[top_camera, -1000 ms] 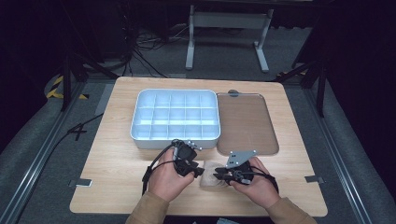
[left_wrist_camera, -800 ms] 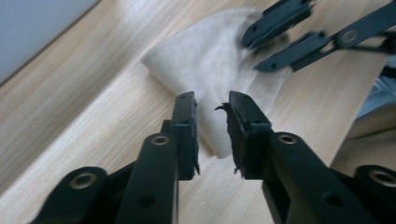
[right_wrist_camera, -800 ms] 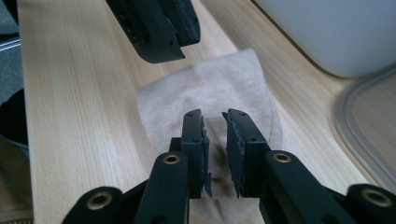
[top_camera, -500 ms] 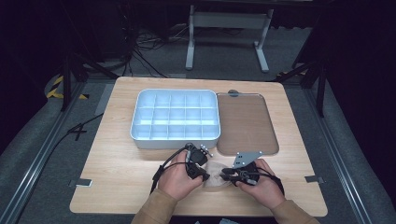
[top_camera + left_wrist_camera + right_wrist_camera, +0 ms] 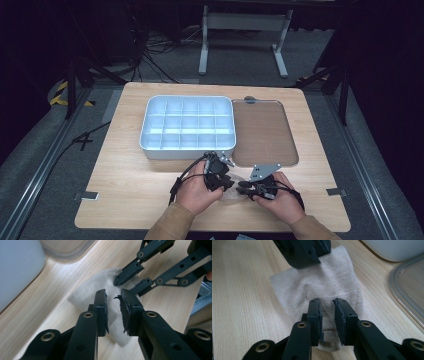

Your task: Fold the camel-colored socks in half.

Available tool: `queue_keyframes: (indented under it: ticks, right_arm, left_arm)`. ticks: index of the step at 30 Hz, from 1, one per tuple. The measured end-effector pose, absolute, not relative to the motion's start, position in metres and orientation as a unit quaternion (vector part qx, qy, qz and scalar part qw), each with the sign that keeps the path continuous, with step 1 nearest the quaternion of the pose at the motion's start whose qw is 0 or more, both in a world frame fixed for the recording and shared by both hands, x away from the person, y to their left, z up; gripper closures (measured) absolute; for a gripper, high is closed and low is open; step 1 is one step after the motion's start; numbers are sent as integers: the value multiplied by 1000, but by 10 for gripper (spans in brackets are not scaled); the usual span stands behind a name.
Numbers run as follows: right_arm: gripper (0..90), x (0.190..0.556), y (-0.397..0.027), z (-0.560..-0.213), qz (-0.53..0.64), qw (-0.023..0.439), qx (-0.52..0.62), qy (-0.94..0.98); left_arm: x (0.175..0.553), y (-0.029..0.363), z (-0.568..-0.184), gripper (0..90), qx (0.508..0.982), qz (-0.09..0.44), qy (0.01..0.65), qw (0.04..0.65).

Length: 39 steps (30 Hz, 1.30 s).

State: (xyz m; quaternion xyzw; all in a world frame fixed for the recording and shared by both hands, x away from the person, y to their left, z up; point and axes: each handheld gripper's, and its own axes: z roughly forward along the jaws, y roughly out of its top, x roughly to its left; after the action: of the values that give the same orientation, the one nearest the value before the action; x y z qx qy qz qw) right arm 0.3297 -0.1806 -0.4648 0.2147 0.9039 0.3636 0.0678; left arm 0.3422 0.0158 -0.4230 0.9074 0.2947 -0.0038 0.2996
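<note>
- Since a second ago, my left gripper (image 5: 227,182) has slid rightward over the beige cloth (image 5: 319,290), fingers (image 5: 100,307) narrowing, slightly apart.
- Right gripper (image 5: 327,315) fingers (also slightly apart) straddle the cloth on the surface (image 5: 130,175).

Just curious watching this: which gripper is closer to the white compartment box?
Left. The left gripper sits just in front of the compartment box; the right gripper lies farther right, in front of the clear lid.

Whole table (image 5: 125,200) seen from above and behind the person, pale cloth (image 5: 87,293) viewed close from opposite sides by both gripper cameras
</note>
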Motion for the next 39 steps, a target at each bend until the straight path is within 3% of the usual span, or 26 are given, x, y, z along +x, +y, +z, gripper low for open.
queue_keyframes:
  ticks: [8, 25, 39]
  right_arm:
    - [743, 327, -183, -465, 371, 67, 215, 901]
    - [745, 326, -197, -465, 369, 51, 217, 902]
    - [740, 322, -193, -458, 378, 65, 211, 899]
  left_arm:
    - [347, 11, -443, 833, 918, 10, 309, 247]
    - [350, 17, -448, 832, 915, -6, 313, 256]
    - [341, 22, -421, 710, 915, 1, 297, 272]
